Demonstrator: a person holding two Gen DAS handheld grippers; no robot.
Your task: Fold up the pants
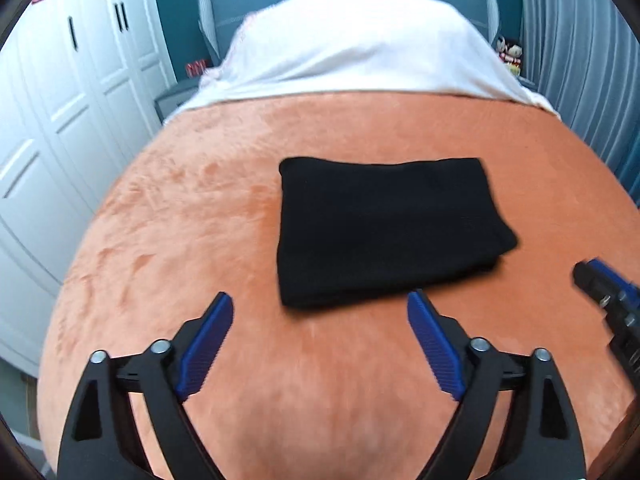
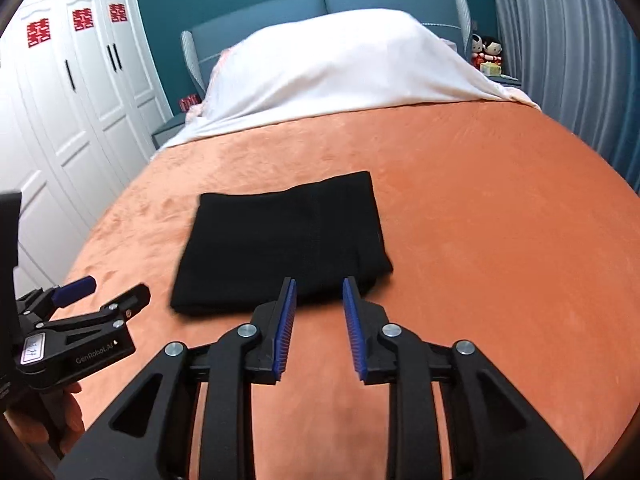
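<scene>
Folded pants [image 1: 384, 228] lie mid-bedspread [image 1: 200, 220], nearer its foot edge. My left gripper [image 1: 320, 344] gapes empty; my right gripper [image 2: 319, 328] stands narrowly parted, empty. Risk: a low pass snags and unfolds the stack.

the black pants [image 1: 384, 232] lie folded into a flat, compact rectangle on the orange blanket [image 1: 192, 216].

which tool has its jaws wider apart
The left tool: its blue pads stand spread wide, while the right tool shows only a narrow gap. Neither holds the pants.
</scene>
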